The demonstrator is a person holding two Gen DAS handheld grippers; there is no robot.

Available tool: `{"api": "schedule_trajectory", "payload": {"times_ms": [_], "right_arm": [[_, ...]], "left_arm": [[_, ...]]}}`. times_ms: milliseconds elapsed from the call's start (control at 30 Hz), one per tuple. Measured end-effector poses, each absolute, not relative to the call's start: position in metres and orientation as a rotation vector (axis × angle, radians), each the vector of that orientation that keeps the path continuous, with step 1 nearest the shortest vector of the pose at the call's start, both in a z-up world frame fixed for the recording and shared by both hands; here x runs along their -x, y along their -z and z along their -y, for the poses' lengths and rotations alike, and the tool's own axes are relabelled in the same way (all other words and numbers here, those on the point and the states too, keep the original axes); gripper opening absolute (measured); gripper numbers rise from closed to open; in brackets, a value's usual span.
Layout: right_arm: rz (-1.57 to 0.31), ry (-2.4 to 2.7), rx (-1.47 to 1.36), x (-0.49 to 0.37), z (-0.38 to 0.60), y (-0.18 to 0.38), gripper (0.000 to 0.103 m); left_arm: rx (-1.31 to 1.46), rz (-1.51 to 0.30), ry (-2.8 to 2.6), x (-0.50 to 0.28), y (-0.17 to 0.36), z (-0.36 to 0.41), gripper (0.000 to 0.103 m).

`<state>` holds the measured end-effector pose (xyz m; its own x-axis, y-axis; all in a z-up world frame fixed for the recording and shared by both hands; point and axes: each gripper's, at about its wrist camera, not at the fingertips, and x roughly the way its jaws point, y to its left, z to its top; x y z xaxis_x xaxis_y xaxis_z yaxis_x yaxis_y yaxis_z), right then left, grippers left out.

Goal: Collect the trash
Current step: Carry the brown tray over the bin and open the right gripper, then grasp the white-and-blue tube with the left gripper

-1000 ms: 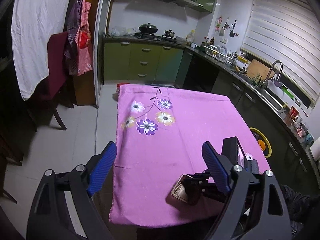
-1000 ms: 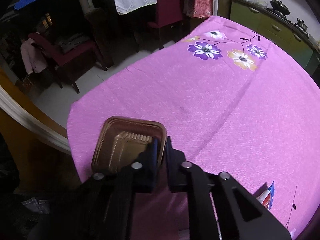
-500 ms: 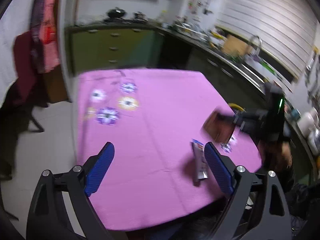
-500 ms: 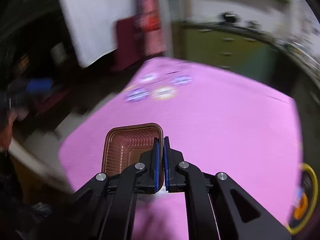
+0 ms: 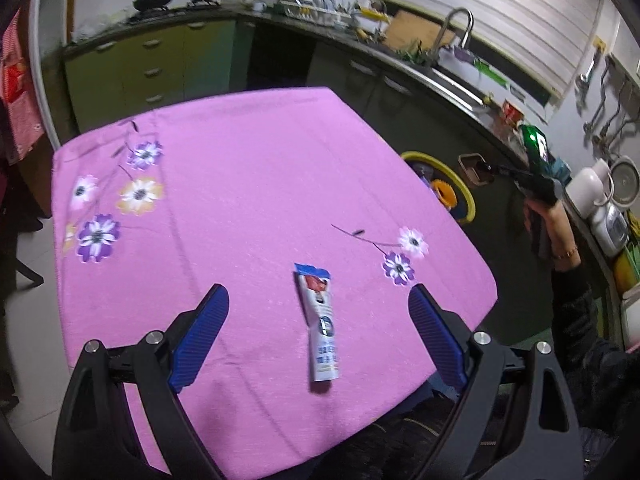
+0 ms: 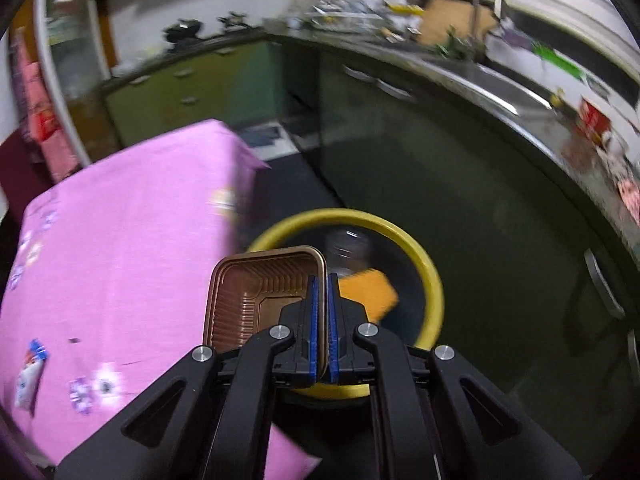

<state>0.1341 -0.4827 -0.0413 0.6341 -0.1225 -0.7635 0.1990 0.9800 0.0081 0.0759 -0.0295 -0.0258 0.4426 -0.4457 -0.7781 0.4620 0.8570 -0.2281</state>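
Low in the right wrist view, the right gripper [image 6: 320,320] has its jaws pinched on the rim of the brown tray [image 6: 256,296], held above the yellow bin [image 6: 432,280], which already holds some trash. One wrapper [image 5: 320,320] lies on the pink counter [image 5: 240,200], between the wide-open, empty jaws of the left gripper [image 5: 318,328]. The tray is not yet dropped; the wrapper remains.

Open pink tablecloth [image 5: 260,200] around the lone wrapper [image 5: 320,320]; yellow-rimmed bin [image 6: 434,280] beside table edge.
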Motion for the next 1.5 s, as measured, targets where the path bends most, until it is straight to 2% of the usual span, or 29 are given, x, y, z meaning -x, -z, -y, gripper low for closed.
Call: {"api": "schedule_trajectory", "payload": {"times_ms": [333, 367, 400, 467, 667, 767, 867, 967, 1000, 1200, 1267, 1367, 1500], "right_arm": [[-0.936, 0.285, -0.229, -0.168, 0.556, 0.099, 0.006], [-0.943, 0.295, -0.223, -0.169, 0.555, 0.101, 0.008], [-0.954, 0.306, -0.219, -0.173, 0.557, 0.103, 0.018], [-0.942, 0.343, -0.190, -0.176, 0.560, 0.103, 0.026], [-0.849, 0.278, -0.172, -0.147, 0.528, 0.075, 0.027], [-0.783, 0.212, -0.148, -0.116, 0.493, 0.057, 0.034], [-0.735, 0.179, -0.134, -0.091, 0.464, 0.048, 0.034], [-0.713, 0.153, -0.132, -0.069, 0.442, 0.046, 0.042], [-0.712, 0.142, -0.136, -0.066, 0.437, 0.046, 0.042], [-0.708, 0.076, -0.165, -0.057, 0.419, 0.044, 0.042], [-0.699, 0.062, -0.173, -0.056, 0.416, 0.043, 0.042], [-0.696, 0.049, -0.178, -0.059, 0.419, 0.044, 0.044], [-0.697, 0.031, -0.194, -0.061, 0.419, 0.046, 0.044]], "left_arm": [[-0.067, -1.034, 0.593, -0.084, 0.042, 0.055, 0.087], [-0.070, -1.038, 0.597, -0.084, 0.043, 0.057, 0.087], [-0.074, -1.042, 0.601, -0.084, 0.044, 0.059, 0.087], [-0.090, -1.050, 0.612, -0.084, 0.047, 0.062, 0.087], [-0.148, -1.102, 0.619, -0.085, 0.062, 0.072, 0.089], [-0.166, -1.154, 0.627, -0.091, 0.078, 0.080, 0.089], [-0.192, -1.194, 0.627, -0.099, 0.093, 0.088, 0.089], [-0.213, -1.222, 0.617, -0.106, 0.107, 0.095, 0.089], [-0.217, -1.231, 0.607, -0.109, 0.110, 0.096, 0.087], [-0.211, -1.289, 0.574, -0.119, 0.128, 0.099, 0.063], [-0.199, -1.284, 0.560, -0.121, 0.130, 0.098, 0.060], [-0.209, -1.280, 0.533, -0.123, 0.129, 0.098, 0.043], [-0.226, -1.283, 0.517, -0.127, 0.130, 0.100, 0.032]]}}
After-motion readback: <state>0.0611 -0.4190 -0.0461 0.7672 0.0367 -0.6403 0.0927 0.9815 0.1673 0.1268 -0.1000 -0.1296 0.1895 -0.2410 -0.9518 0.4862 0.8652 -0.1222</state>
